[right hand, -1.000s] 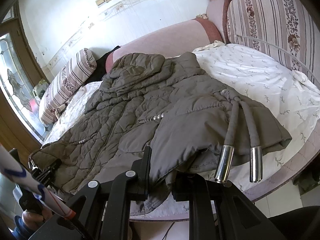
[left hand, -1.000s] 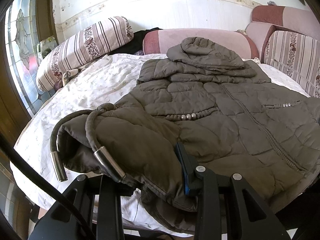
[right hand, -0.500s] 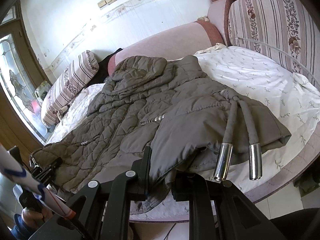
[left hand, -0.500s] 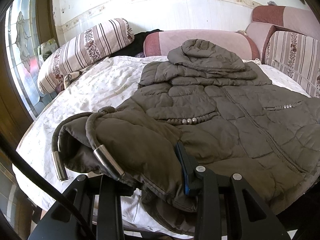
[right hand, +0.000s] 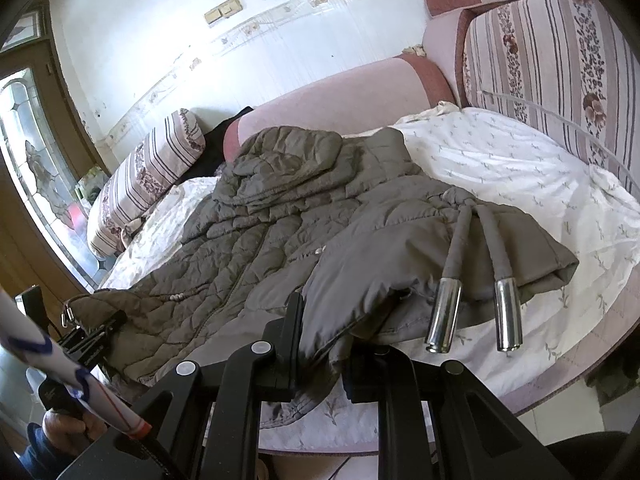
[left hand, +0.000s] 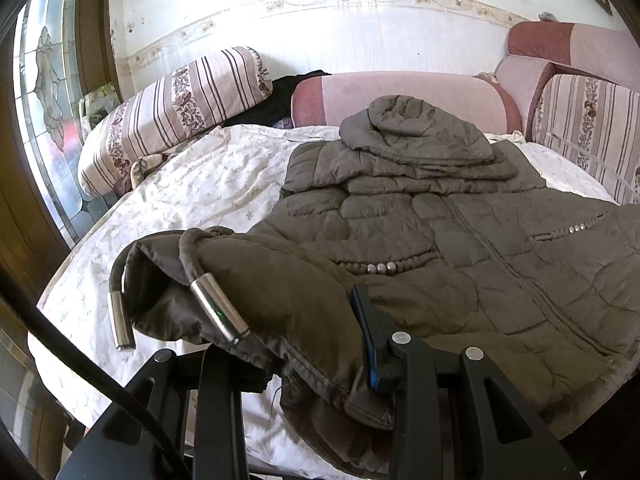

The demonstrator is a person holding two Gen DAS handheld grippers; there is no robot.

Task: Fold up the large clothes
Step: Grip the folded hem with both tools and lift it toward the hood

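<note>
An olive quilted hooded jacket point(left hand: 440, 248) lies front-up on the white sheet point(left hand: 192, 184), hood toward the far cushions. My left gripper point(left hand: 308, 344) is shut on the near left hem corner, which bunches over its fingers. Two drawcords with metal tips point(left hand: 218, 306) hang off that corner. In the right wrist view my right gripper point(right hand: 328, 340) is shut on the jacket's point(right hand: 248, 248) near right hem corner, where two more metal-tipped cords point(right hand: 442, 316) dangle. The left gripper point(right hand: 90, 338) shows at far left, gripping the other corner.
A striped bolster point(left hand: 172, 108) lies at the back left and a pink cushion point(left hand: 400, 92) behind the hood. Striped cushions point(right hand: 540, 60) line the right side. A stained-glass door point(left hand: 44, 100) stands left of the bed. A person's hand point(right hand: 68, 428) holds the left gripper.
Both grippers keep their hold on the hem corners. The views have tilted only slightly; the jacket lies as before.
</note>
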